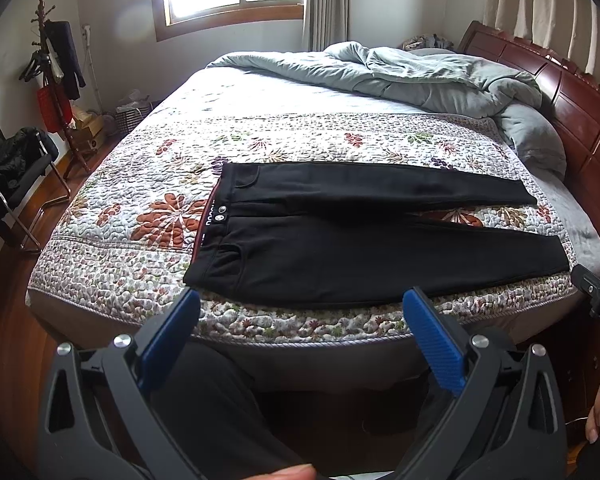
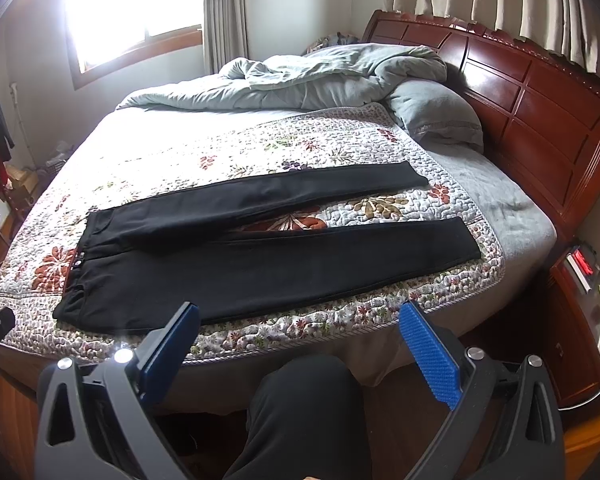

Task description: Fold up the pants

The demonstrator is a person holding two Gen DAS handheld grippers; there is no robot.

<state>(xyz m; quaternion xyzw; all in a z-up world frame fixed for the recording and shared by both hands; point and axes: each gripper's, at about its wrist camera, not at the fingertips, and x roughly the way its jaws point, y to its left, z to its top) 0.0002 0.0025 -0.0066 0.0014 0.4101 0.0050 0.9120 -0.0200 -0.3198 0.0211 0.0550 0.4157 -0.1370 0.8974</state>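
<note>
Black pants laid flat on a floral quilted bedspread, seen from both wrist cameras.

The white floral quilted bedspread (image 1: 148,276) leaves bare margin along its near edge; the black fabric pants (image 1: 340,256) lie unfolded across it, waistband left, legs splayed right. The blue-padded left gripper (image 1: 300,300) and blue-padded right gripper (image 2: 300,312) hover before the bed edge, released, holding nothing.
</note>
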